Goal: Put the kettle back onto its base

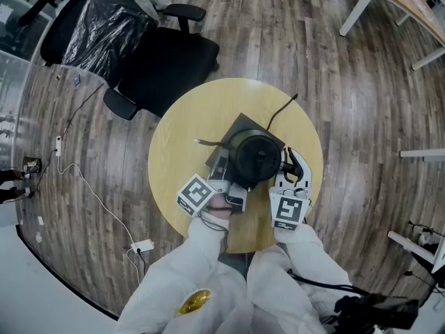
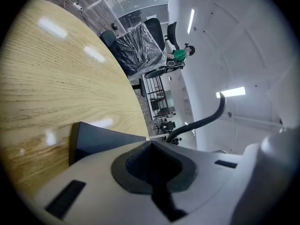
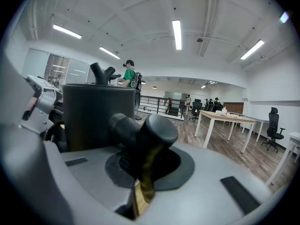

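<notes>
A black kettle [image 1: 256,157] is over a dark square base [image 1: 240,127] in the middle of a round wooden table [image 1: 174,145]; whether it rests on the base I cannot tell. My right gripper [image 1: 292,175] is shut on the kettle's handle [image 3: 140,135], with the kettle body [image 3: 96,114] just beyond. My left gripper [image 1: 228,186] is at the base's near edge. Its jaws look shut with nothing between them, and the base's dark slab [image 2: 96,139] lies right past the tips. The base's cord [image 2: 201,122] curves away behind.
A black office chair [image 1: 163,65] stands beyond the table's far side. A white cable and power strip [image 1: 142,245] lie on the wood floor to the left. White desk legs [image 1: 358,9] show at the upper right.
</notes>
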`<move>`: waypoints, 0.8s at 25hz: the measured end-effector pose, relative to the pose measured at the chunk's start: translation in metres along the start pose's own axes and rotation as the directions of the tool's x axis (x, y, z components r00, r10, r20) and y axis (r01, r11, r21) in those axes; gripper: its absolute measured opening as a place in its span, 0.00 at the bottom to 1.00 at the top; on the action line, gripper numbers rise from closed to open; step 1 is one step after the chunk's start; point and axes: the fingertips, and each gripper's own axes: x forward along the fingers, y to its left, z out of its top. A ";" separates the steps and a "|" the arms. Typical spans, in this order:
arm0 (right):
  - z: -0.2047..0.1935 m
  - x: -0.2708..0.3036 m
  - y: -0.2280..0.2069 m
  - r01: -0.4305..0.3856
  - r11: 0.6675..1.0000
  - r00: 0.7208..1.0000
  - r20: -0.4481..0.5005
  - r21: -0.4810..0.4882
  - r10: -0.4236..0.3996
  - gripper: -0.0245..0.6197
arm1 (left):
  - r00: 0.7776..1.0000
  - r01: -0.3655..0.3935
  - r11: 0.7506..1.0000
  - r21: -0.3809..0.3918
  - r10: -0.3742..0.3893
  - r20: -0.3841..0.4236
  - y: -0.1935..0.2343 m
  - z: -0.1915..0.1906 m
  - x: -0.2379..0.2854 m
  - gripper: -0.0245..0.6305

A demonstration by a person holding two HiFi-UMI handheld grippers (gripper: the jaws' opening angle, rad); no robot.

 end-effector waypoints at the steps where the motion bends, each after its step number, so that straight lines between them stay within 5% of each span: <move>1: -0.001 -0.004 0.002 -0.003 1.000 1.000 -0.001 -0.003 0.003 0.09 | 1.000 -0.002 1.000 -0.003 0.002 0.000 0.001 0.000 -0.001 0.03; 20: 0.010 0.012 0.004 -0.001 1.000 1.000 0.015 -0.001 0.001 0.09 | 0.999 -0.016 0.999 -0.027 0.017 0.045 0.000 0.010 0.001 0.03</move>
